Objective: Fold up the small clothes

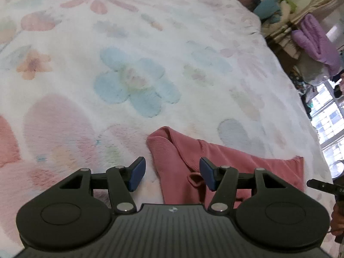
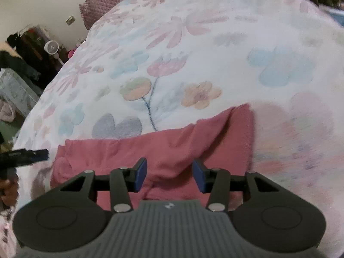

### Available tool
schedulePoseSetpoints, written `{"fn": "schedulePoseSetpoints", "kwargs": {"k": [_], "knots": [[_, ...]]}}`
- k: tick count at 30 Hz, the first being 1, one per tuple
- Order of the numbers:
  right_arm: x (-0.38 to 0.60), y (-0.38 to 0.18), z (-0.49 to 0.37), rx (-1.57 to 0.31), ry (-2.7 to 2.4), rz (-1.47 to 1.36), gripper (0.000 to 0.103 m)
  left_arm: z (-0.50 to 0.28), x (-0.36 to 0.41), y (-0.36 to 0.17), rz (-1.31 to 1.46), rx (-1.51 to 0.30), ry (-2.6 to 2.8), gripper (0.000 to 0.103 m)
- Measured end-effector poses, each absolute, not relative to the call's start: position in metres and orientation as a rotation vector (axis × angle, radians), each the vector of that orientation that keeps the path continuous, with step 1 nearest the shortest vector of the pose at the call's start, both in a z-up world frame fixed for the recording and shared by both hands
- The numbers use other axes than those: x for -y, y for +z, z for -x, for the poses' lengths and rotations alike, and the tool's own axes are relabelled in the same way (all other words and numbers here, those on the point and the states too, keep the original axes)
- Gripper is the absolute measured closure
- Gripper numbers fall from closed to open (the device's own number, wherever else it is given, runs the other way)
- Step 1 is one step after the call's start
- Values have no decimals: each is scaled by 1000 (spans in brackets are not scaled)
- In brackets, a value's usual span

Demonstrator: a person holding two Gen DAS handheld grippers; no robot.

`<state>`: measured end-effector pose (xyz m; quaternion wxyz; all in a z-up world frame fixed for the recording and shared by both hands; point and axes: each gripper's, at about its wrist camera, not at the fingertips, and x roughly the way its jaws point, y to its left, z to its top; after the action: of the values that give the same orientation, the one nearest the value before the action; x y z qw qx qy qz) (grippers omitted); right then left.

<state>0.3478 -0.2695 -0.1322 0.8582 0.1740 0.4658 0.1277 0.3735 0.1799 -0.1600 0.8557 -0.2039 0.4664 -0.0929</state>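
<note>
The left gripper stands with its blue pads well apart and nothing pinched between them; pink cloth shows in the gap, but neither pad presses on it. The right gripper is likewise parted, a little narrower, its pads clear of the fabric that lies beneath and between them. Both tools point steeply down at the pink garment, a small ribbed knit piece spread on the flowered blanket that covers the bed. The open, empty fingers above the cloth suggest a moment between grips, with the piece lying free so that it settles flat. In the left wrist view a ribbed band of the garment forms its far left corner, and a thin cord loop lies on the cloth just by the right pad. The garment sits near the person's side of the bed, its long axis running across both views, roughly parallel to that near edge, with one short end toward the bed's side where a window shows. In the right wrist view a doubled layer slants along its right end, likely a fold begun. The tip of the other gripper pokes in at the left. A pillow lies at the far head of the bed.
</note>
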Motion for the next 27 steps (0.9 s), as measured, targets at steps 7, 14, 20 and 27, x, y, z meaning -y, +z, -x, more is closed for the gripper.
{"fn": "schedulePoseSetpoints", "kwargs": {"k": [7,14,20,27], "knots": [[251,-177,-386,-1074,231,-438,103,-384,-161,-187,366,-1065,-205,93],[276,-185,-378,-1062,161,-415,103,-375,-167,-183,294,-1061,-189,89],[295,-161,-341,-988,193,-461,102,-359,-165,-162,266,-1029,-187,83],[296,-125,-265,-932,219,-455,98,-314,-157,-133,227,-996,-200,77]]}}
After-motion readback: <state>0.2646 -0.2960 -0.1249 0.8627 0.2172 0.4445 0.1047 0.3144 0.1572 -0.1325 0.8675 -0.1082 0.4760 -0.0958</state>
